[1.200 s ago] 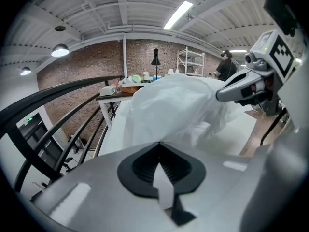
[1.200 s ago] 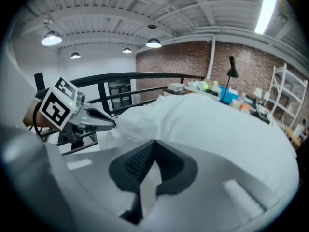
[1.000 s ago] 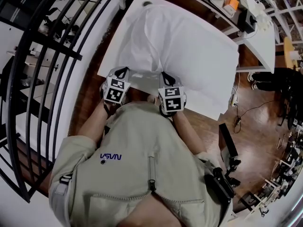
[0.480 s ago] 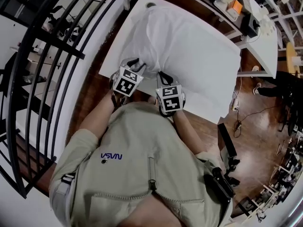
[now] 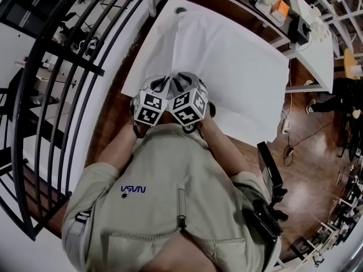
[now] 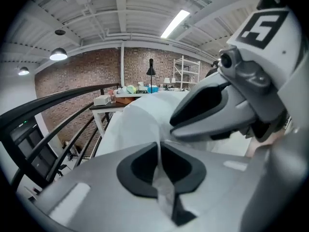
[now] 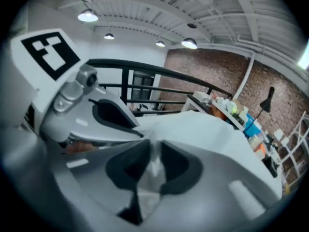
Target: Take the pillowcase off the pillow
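The white pillow in its pillowcase (image 5: 227, 55) lies on the white table (image 5: 266, 126). Both grippers meet at its near left corner, almost touching each other. My left gripper (image 5: 164, 83) is shut on a thin fold of the pillowcase (image 6: 135, 124), and the cloth runs out between its pads (image 6: 158, 149). My right gripper (image 5: 180, 79) sits just right of it, rolled over. Its jaws have just been opening, and a bunch of white cloth still lies loosely between them (image 7: 153, 151). The right gripper view also shows the left gripper (image 7: 104, 120) close by at the left.
A black metal railing (image 5: 62, 67) runs along the table's left side. A cluttered desk (image 5: 278, 4) stands beyond the far right corner. On the wooden floor to the right are a black stand (image 5: 269, 169) and cables (image 5: 286, 146).
My right gripper has swung left and rolled until it sits against the left one. The left gripper has moved up onto the pillow's near corner, and the cloth there is gathered between the two.
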